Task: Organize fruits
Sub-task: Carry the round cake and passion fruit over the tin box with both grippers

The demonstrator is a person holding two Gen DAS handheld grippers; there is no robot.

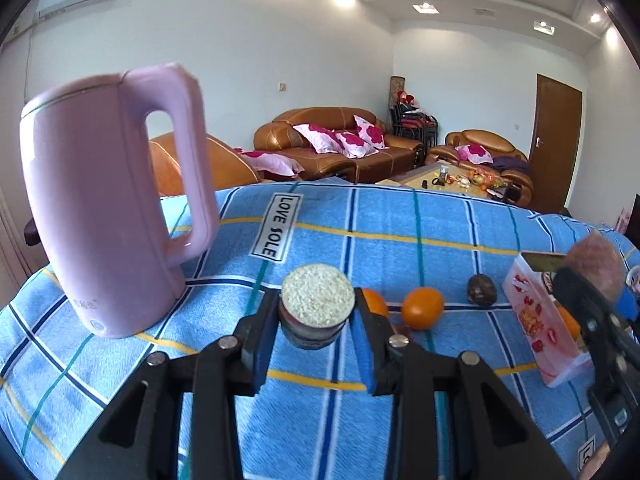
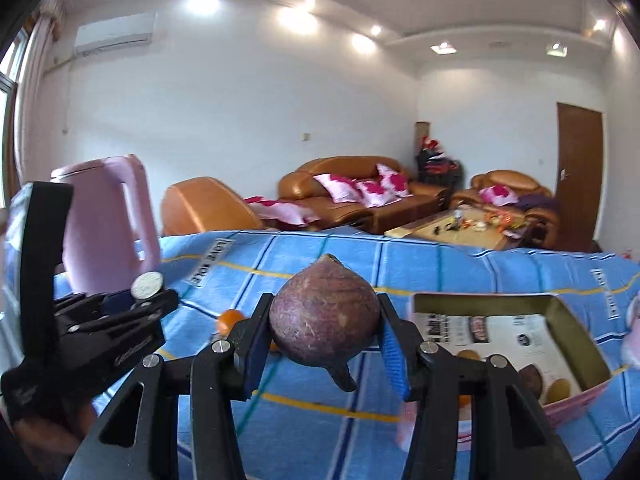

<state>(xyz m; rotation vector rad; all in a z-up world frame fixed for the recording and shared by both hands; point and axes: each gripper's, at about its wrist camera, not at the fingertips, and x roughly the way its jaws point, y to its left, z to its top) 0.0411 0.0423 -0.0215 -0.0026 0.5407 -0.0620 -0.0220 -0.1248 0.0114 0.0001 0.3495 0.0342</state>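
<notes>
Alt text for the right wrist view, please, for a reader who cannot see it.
The right gripper holds a brownish-purple, onion-shaped fruit above a blue plaid tablecloth. An open pink cardboard box lies to the right; the left gripper, holding a small round jar, and a pink plastic kettle are left.

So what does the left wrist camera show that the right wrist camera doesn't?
Only the left wrist view shows a dark fruit lying alone on the cloth, and the round cut face of the piece in the left claw. Only the right wrist view shows inside the open box, with a printed sheet, and the whole purple-brown fruit gripped by the right claw. Both show the pink kettle, the blue checked cloth and an orange.
</notes>
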